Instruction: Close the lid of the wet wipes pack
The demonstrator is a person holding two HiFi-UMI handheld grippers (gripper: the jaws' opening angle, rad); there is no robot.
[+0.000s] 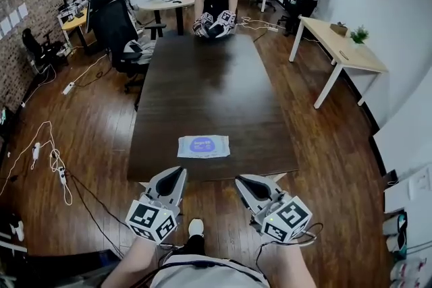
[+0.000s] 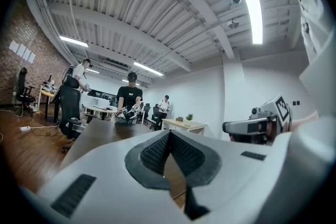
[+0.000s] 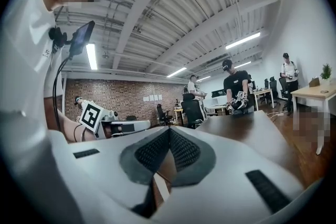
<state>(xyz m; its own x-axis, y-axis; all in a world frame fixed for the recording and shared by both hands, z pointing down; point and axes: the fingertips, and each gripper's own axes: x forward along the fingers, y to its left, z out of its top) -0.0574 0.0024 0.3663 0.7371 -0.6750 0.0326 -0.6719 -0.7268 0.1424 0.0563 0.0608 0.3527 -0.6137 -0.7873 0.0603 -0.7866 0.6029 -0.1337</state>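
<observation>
L claw (image 1: 179, 172) & R claw (image 1: 240, 181) both closed, empty (near table (image 1: 202, 77) edge), short of wipes pack (image 1: 203, 146).

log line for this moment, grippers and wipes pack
left gripper: shut, empty | right gripper: shut, empty | wipes pack: on table, untouched, lid looks flat

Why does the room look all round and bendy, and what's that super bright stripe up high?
Head view: the wide lens curves the floor round the table. Left gripper view: black corners ring the picture, and the ceiling light glares plain white. Right gripper view: same round rim, ceiling beams bowed.
</observation>
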